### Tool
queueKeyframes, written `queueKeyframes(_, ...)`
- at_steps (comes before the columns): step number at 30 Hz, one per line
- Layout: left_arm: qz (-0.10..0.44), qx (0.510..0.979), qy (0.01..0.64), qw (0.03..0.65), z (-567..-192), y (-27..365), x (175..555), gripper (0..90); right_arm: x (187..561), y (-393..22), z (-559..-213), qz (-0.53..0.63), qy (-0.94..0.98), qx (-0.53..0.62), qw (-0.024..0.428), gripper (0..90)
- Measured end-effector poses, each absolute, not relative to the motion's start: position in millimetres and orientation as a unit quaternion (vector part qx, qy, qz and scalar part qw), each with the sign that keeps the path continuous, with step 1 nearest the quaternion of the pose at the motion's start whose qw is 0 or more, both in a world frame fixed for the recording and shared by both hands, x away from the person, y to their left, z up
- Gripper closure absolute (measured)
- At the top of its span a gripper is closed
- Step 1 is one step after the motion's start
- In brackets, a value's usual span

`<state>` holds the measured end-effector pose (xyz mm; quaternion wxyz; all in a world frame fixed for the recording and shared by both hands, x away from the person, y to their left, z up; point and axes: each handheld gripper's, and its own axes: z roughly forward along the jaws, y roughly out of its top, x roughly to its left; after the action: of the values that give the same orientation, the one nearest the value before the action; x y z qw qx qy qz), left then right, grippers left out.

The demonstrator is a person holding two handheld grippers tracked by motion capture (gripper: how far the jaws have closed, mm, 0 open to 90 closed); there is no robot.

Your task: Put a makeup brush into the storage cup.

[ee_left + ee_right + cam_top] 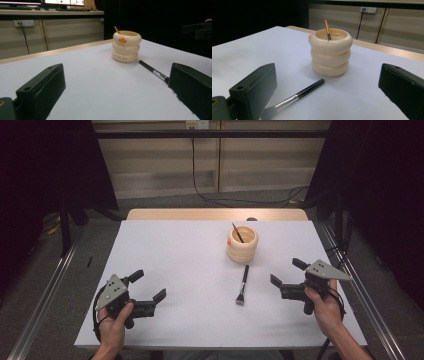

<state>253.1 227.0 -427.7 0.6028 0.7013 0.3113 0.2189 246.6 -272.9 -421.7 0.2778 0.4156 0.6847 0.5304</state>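
A cream ringed cup [242, 244] [126, 46] [330, 51] stands upright past the middle of the white table top [175, 270], with a thin brush handle [237, 233] [327, 30] leaning inside it. A black makeup brush [243, 284] [152, 70] [295, 96] lies flat just in front of the cup, bristles toward me. My left gripper [149, 284] rests open at the front left, well away from both. On the right, my right gripper [286, 271] is open too, a short way to the right of the lying brush. Nothing sits between either pair of jaws.
A wooden table edge [217, 214] runs behind the white top. Beyond it are a pale wall panel, a trailing black cable [210, 197] and dark curtains on both sides. Metal rails [45, 290] flank the table.
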Motion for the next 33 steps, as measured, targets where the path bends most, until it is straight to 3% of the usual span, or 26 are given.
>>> queueKeyframes(13, 0.227, 0.699, 0.312, 0.602, -425.4, 229.8, 248.3, 0.8, 212.2, -295.9, -430.3, 0.54, 0.665, 0.429, 0.288, 0.1)
queueKeyframes(33, 0.23, 0.697, 0.309, 0.605, -423.8, 231.9, 248.5, 0.8, 206.3, -293.9, -431.3, 0.542, 0.679, 0.402, 0.289, 0.0)
